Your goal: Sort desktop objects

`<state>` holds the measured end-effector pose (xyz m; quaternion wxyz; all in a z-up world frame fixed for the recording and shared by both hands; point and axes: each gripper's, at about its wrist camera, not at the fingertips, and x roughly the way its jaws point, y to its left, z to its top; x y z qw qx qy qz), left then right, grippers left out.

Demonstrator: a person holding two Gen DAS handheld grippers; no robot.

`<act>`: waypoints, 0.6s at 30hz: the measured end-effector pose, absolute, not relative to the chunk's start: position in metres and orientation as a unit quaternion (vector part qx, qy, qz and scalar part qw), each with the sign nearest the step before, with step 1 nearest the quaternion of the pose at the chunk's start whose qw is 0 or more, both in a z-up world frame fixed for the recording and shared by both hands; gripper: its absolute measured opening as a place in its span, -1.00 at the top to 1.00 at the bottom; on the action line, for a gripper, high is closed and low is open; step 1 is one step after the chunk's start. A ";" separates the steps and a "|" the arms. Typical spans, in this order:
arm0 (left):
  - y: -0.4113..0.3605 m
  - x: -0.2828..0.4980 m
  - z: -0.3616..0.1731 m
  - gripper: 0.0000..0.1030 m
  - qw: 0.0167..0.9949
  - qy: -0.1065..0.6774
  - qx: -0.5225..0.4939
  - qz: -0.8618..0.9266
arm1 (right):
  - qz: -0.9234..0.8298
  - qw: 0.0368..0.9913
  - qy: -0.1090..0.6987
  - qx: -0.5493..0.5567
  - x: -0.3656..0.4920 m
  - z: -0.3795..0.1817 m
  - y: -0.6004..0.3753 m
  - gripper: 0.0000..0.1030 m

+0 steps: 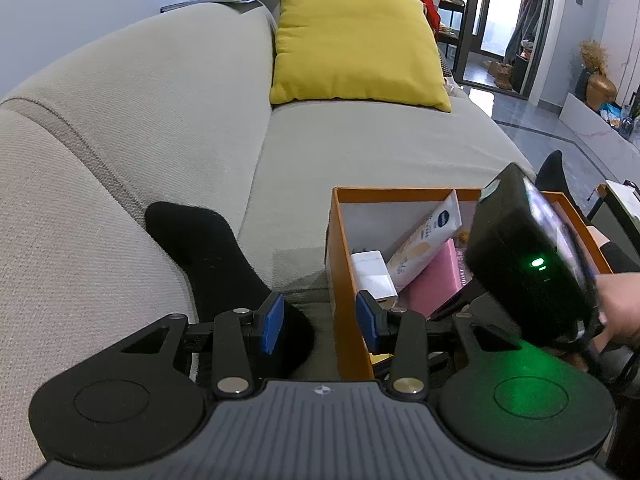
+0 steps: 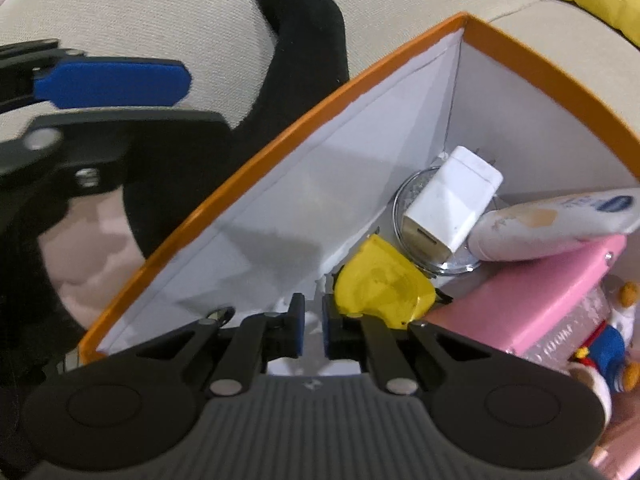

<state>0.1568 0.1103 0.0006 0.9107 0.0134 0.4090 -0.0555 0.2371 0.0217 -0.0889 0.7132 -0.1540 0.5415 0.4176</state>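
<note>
Orange box [image 2: 280, 136]; white charger [image 2: 452, 204] inside

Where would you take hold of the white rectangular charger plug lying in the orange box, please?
Grip the white rectangular charger plug across its two long flat sides, near mid-body, coming from above. It lies tilted on a round clear lid, its metal prongs towards the orange box corner, and the cream lotion tube crowds one end, so the flat sides look the freest.
</note>
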 end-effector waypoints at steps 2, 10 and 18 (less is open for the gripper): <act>0.107 0.155 0.002 0.11 0.912 0.406 0.021 -0.059 | 0.416 0.721 0.532 -0.157 0.232 -0.079 0.014 0.72; 0.079 0.147 0.021 0.10 0.916 0.393 0.037 -0.072 | 0.378 0.776 0.476 -0.166 0.204 -0.033 -0.035 0.71; 0.038 0.112 0.052 -0.05 0.932 0.349 0.031 -0.089 | 0.309 0.856 0.397 -0.119 0.166 0.013 -0.110 0.54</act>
